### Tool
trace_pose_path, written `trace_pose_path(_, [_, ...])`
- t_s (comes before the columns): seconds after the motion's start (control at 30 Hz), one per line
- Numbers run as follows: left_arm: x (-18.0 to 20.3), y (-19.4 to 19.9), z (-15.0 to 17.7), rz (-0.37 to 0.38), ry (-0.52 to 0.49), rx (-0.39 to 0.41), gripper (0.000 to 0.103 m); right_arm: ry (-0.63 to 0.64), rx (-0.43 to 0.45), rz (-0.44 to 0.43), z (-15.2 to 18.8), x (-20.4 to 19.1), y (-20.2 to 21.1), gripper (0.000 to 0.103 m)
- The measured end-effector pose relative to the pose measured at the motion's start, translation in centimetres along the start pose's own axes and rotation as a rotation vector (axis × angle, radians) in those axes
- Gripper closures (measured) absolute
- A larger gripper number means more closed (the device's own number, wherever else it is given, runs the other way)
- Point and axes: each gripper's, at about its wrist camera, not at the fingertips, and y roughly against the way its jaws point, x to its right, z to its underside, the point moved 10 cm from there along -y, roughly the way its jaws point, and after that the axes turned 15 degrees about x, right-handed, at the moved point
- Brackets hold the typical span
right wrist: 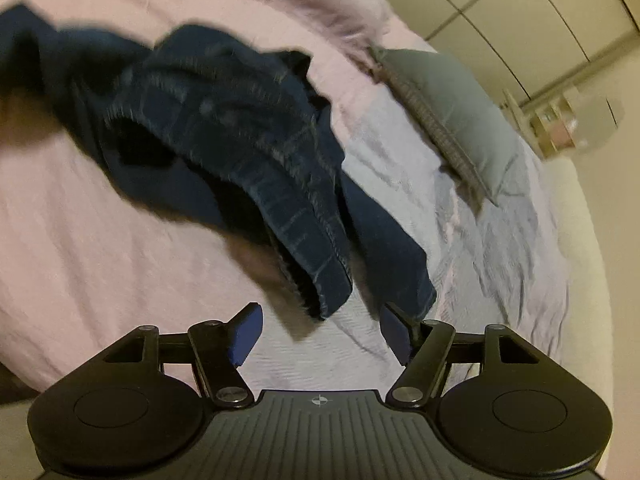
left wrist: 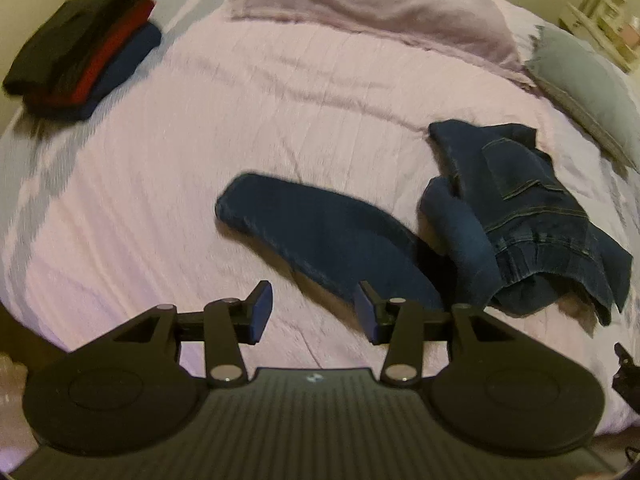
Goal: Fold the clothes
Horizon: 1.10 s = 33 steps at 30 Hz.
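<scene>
Dark denim jeans (left wrist: 520, 216) with visible stitching lie on a matt, crinkled pink cloth bedspread (left wrist: 280, 100).

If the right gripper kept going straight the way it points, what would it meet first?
Probably the jeans: their waistband edge hangs just ahead of the open right gripper, with the bedspread beneath. Blur leaves depth uncertain.

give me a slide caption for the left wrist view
Open left gripper above crumpled dark jeans on a pink bedspread, folded clothes stacked behind.
</scene>
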Motion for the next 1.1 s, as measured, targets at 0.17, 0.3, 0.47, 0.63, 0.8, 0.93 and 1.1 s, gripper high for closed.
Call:
trace_pose_path(0.17, [1.2,-1.5,4.0,-0.071,0.115,-0.031,0.056,0.140,0.017,-0.035,3.6,-0.4,-5.5,0.035])
trace_pose_path(0.3, [2.1,-2.1,6.7,-0.108,0.206,-0.051,0.056,0.349,0.123,-0.015,5.6,-0.9,-8.6,0.035])
trace_pose_path(0.47, [2.0,-2.9,8.2,-0.147,0.286,-0.041,0.055,0.469,0.236,-0.021,6.5,-0.4,-11.2,0.040])
trace_pose_path(0.63, [0.1,-4.3,8.3,-0.194,0.418,-0.022,0.054,0.291,0.262,-0.110,5.2,3.5,-11.7,0.083])
trace_pose_path(0.8, [-2.2,-6.3,7.1,-0.222,0.582,0.036,0.048,0.026,0.259,-0.180,2.5,9.5,-10.9,0.084])
trace_pose_path(0.93, [-3.4,-8.8,6.2,-0.230,0.656,0.058,0.046,0.113,0.235,-0.203,2.1,9.9,-11.3,0.083])
trace_pose_path(1.1, [-4.3,-12.6,6.0,-0.263,0.628,0.020,0.047,0.327,0.243,-0.152,2.2,7.3,-10.9,0.082])
